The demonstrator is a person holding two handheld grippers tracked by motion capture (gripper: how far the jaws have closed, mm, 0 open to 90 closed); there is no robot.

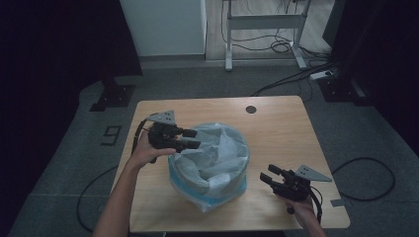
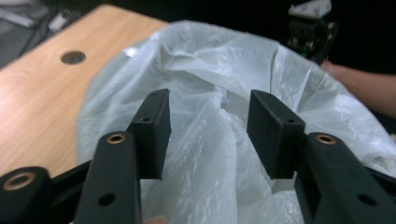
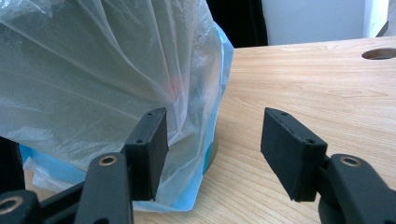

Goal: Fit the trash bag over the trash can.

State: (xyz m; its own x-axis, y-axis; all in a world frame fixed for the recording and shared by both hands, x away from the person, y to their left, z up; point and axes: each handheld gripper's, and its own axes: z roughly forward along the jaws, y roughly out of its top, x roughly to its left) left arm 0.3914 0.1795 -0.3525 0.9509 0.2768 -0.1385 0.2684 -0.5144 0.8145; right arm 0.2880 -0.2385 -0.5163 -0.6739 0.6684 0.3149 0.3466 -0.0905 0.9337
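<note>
A: Where was the bin (image 1: 210, 174) sitting?

B: Near the middle of the wooden table (image 1: 276, 128), a bit toward the person's edge. A translucent white bag (image 1: 217, 148) lined it, draped over the rim and crumpled down into the opening, with a blue layer showing at the base.

A: And the left gripper (image 1: 193, 138)?

B: It hung over the bag's left rim, jaws spread wide with nothing gripped. In the left gripper view the white plastic (image 2: 210, 135) lay between and beyond the pads.

A: The right gripper (image 1: 270, 174)?

B: Low, just beside the bin's right flank, jaws parted wide too and empty. In the right gripper view the bag (image 3: 102, 70) bulged in front of the left pad (image 3: 152, 149); whether it touched, I couldn't tell
</note>
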